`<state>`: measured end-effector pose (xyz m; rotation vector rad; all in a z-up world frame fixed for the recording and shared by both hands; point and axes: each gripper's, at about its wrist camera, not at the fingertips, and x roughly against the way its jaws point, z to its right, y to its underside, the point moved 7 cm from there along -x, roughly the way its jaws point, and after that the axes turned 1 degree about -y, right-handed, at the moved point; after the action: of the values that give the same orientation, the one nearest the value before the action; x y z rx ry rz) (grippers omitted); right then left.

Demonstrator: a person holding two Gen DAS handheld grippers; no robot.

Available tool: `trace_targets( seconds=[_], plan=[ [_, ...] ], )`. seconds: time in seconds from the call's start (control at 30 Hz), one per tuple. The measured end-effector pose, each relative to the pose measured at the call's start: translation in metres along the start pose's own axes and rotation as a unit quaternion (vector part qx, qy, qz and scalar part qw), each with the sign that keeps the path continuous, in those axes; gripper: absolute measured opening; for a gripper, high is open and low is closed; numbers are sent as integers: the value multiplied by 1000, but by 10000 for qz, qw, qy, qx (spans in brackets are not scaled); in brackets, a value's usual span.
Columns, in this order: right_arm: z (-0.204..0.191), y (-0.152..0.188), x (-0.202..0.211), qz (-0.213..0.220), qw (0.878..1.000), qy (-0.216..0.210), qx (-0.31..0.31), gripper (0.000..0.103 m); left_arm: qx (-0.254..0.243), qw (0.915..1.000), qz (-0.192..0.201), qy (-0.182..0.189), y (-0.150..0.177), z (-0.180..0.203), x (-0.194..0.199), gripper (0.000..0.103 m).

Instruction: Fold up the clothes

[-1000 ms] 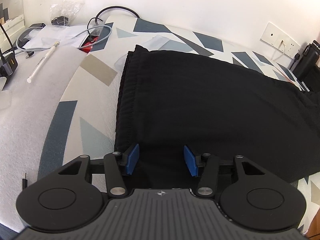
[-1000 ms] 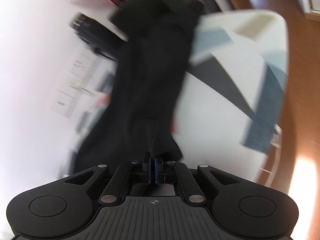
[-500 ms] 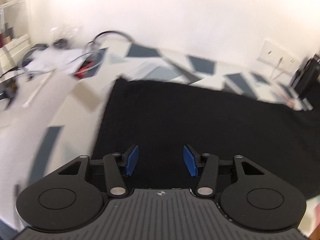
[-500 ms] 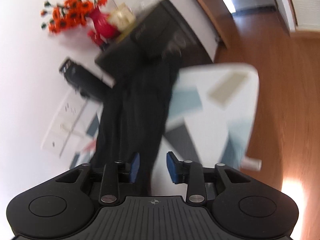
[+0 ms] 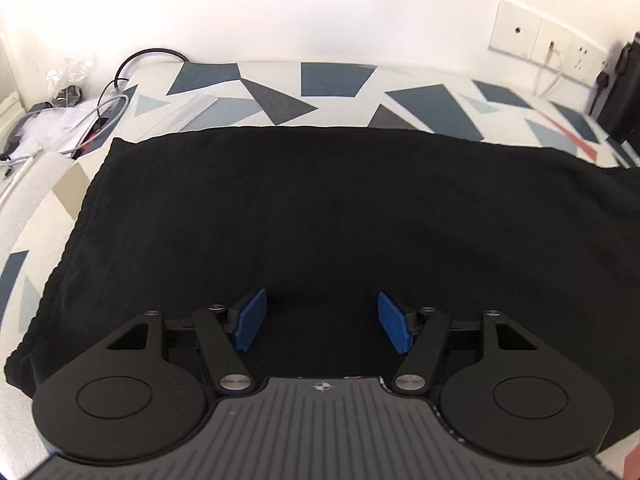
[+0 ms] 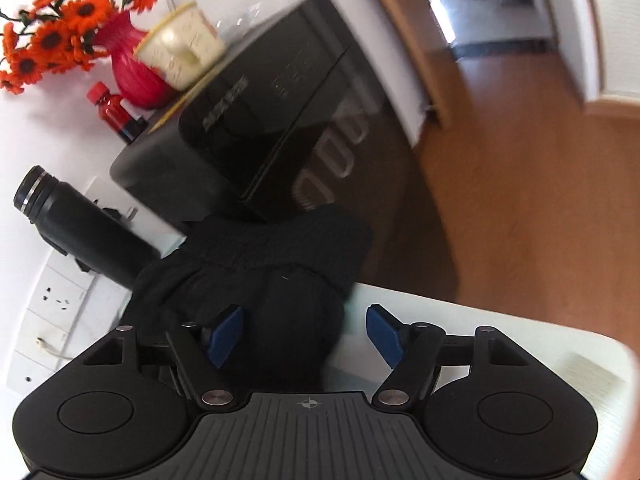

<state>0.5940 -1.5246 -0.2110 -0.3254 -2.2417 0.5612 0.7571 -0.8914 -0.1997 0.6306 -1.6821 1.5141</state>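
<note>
Both grippers have shifted since a second ago: the right gripper [image 6: 304, 338], then clamped on black cloth, has let go, and the left gripper [image 5: 322, 322] now looks over the middle of the garment instead of its ribbed edge. Garment [image 5: 320, 216]: black, matte, soft knit, spread flat and broad across the table [image 5: 336, 80], with a gathered ribbed hem along its left side; its far end lies bunched in folds at the table's corner in the right wrist view [image 6: 260, 256]. Table: white cover printed with blue, grey and beige angular patches, rounded at the corners. Black box [image 6: 260, 120]: glossy, hard, beside the table, carrying a red vase of orange flowers [image 6: 132, 64], a cream cup [image 6: 180, 52] and a small red bottle [image 6: 114, 110]. Black flask [image 6: 76, 224]: cylindrical, next to the bunched cloth. Left gripper: angled down over the garment, blue pads apart, jaws opening, cloth lying below but not pinched. Right gripper: angled down at the bunched end, jaws opening, pads [image 6: 226, 340] clear of the cloth between them. Cables [image 5: 104, 116]: grey and black, looped at the table's far left.
</note>
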Motion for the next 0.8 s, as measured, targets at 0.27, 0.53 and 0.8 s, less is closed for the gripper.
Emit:
trace_targets(
  seconds=[0.27, 0.53, 0.8],
  plan=[
    [20, -22, -17, -44, 9983, 571, 110, 15, 168, 9997, 35, -201, -1, 1, -5, 69],
    [-25, -25, 32, 592, 9821, 930, 1528, 49, 291, 9992, 81, -255, -2, 1, -6, 73],
    [-163, 76, -17, -916, 9078, -661, 4040, 53, 363, 9987, 81, -339, -2, 4, -6, 77]
  ],
)
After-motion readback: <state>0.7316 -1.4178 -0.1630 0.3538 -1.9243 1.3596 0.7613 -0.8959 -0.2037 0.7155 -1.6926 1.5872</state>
